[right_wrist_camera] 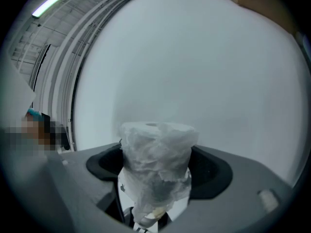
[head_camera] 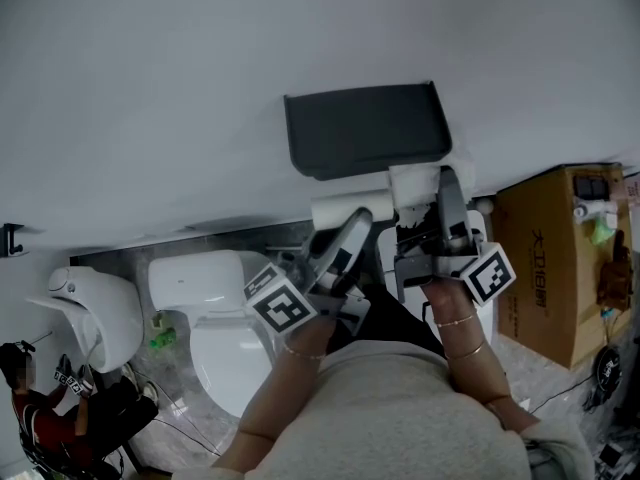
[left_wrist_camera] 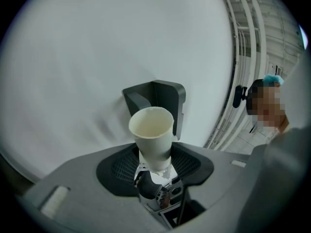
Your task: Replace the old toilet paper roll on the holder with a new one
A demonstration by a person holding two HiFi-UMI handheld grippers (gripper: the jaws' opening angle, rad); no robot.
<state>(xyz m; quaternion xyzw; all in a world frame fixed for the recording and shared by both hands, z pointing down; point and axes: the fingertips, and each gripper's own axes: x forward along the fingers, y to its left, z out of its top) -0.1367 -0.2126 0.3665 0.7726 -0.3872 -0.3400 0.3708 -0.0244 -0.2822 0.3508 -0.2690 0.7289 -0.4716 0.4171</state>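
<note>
Cardboard: old tube (left_wrist_camera: 151,130), light and crushable, clamped in our left tongs (left_wrist_camera: 154,152) before the wall holder (left_wrist_camera: 163,98); new roll (right_wrist_camera: 156,152), soft and wrapped, held in our right tongs (right_wrist_camera: 154,193). We judge a gentle hold on its sides safest.

We see a white toilet (head_camera: 225,318) on a grey floor (head_camera: 175,393), set against a plain white wall (head_camera: 150,88). To its left is a second white fixture (head_camera: 90,308), and a small green object (head_camera: 162,336) lies between the two. A dark hook (head_camera: 10,236) sticks out of the wall at the far left. At the right stands a brown cardboard box (head_camera: 555,268), with cables (head_camera: 560,398) on the floor near it. A person in red (head_camera: 40,418) is at the lower left.
</note>
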